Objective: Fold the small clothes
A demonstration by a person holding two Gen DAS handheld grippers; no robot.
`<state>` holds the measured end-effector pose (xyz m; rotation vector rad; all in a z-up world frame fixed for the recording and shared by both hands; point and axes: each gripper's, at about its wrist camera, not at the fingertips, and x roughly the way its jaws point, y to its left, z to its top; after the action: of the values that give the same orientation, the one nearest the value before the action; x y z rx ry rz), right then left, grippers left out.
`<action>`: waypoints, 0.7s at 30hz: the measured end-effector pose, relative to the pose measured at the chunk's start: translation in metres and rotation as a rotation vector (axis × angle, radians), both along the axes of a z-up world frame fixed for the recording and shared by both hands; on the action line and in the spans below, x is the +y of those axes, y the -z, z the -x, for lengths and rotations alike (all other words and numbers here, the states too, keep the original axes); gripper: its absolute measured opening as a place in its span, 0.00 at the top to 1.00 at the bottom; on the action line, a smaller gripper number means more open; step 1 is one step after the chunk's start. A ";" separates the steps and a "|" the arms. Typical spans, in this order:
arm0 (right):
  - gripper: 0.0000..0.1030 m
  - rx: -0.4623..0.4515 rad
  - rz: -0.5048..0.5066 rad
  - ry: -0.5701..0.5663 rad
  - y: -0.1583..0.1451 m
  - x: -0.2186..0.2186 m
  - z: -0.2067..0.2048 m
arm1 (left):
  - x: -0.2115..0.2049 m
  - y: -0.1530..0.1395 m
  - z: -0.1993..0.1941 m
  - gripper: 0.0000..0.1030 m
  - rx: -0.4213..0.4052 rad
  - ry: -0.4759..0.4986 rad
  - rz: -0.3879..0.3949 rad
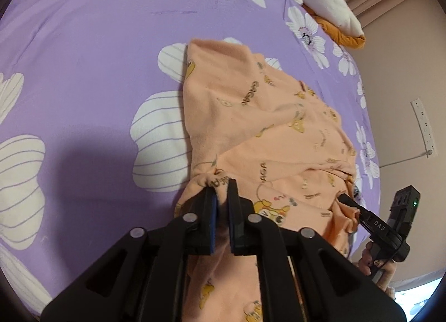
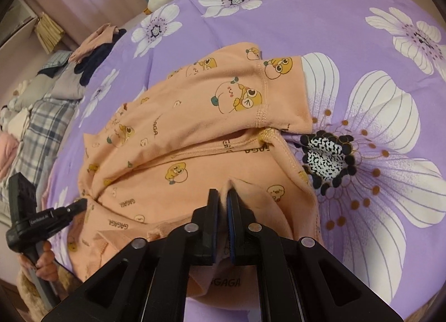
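Note:
A small peach garment [image 1: 259, 127] printed with cartoon ducks and "GAGA" lies rumpled on the purple flowered bedsheet [image 1: 92, 43]. My left gripper [image 1: 221, 185] is shut on a bunched edge of the garment at its near left side. My right gripper [image 2: 223, 192] is shut on a raised fold of the same garment [image 2: 195, 132] at its near edge. Each gripper shows in the other's view: the right one [image 1: 344, 198] at the garment's right edge, the left one [image 2: 80, 205] at its left edge. A sleeve with a stitched cuff [image 2: 278, 93] lies flat across the top.
A cream and orange plush blanket [image 1: 320, 1] lies at the far edge of the bed. A pile of other clothes [image 2: 92, 51] and a plaid cloth [image 2: 41, 127] sit off the bed's left side. A white power strip [image 1: 423, 129] hangs on the wall at the right.

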<state>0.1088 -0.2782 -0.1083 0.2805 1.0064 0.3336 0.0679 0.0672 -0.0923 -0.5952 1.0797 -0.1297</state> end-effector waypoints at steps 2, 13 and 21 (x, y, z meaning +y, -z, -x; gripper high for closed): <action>0.94 0.007 -0.017 0.004 -0.003 -0.003 0.001 | 0.000 -0.011 0.007 0.70 -0.011 -0.005 -0.002; 0.40 -0.139 0.034 0.012 -0.045 -0.016 0.040 | 0.005 -0.016 0.067 0.39 0.010 -0.006 0.002; 0.43 -0.106 0.087 -0.090 -0.023 0.015 0.048 | -0.012 0.009 0.089 0.69 0.037 0.013 -0.016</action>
<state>0.0610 -0.2635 -0.0852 0.1375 0.9286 0.3818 -0.0207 0.0550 -0.1017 -0.5780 1.1196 -0.1217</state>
